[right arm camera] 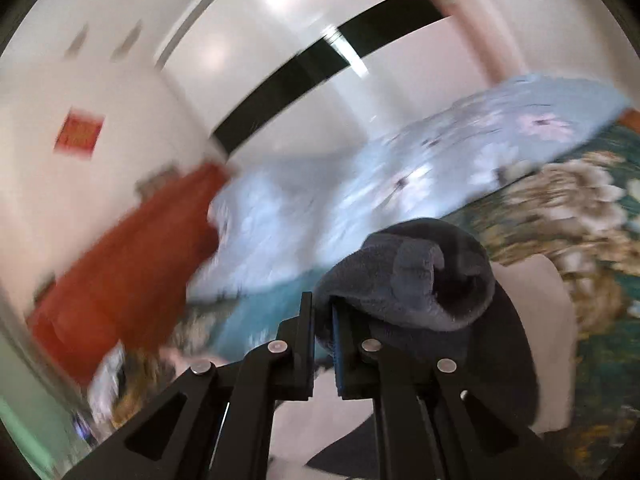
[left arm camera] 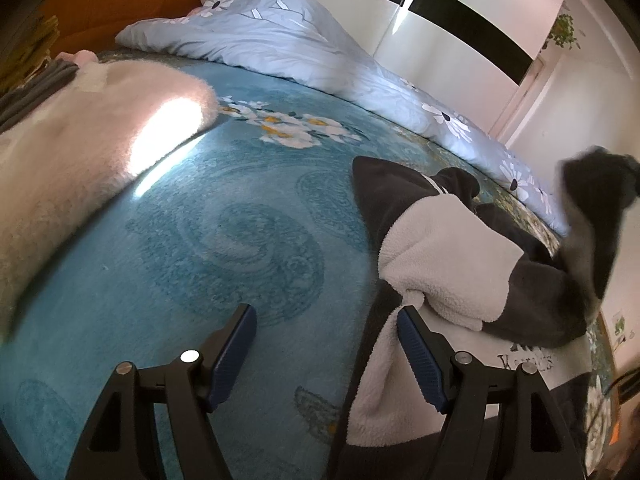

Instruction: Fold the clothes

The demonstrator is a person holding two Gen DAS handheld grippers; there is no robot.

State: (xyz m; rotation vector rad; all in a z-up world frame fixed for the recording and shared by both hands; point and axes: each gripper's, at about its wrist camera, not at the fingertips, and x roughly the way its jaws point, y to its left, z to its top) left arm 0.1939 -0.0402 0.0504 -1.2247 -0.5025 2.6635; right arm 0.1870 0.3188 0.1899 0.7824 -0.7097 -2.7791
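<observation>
A black and white fleece garment (left arm camera: pixel 448 264) lies rumpled on the teal patterned bed cover (left arm camera: pixel 208 232), at the right of the left wrist view. My left gripper (left arm camera: pixel 326 324) is open and empty, low over the cover, its right finger touching the garment's white edge. My right gripper (right arm camera: pixel 322 312) is shut on a dark fleece cuff of the garment (right arm camera: pixel 420 280) and holds it lifted above the bed; that raised dark part also shows blurred in the left wrist view (left arm camera: pixel 592 216). The right wrist view is motion-blurred.
A folded pinkish-white fleece item (left arm camera: pixel 80 148) lies on the bed at the left. A light blue flowered duvet (left arm camera: pixel 304 44) is bunched along the far side. White wardrobe doors (left arm camera: pixel 460 20) stand behind. An orange headboard (right arm camera: pixel 128 260) shows in the right wrist view.
</observation>
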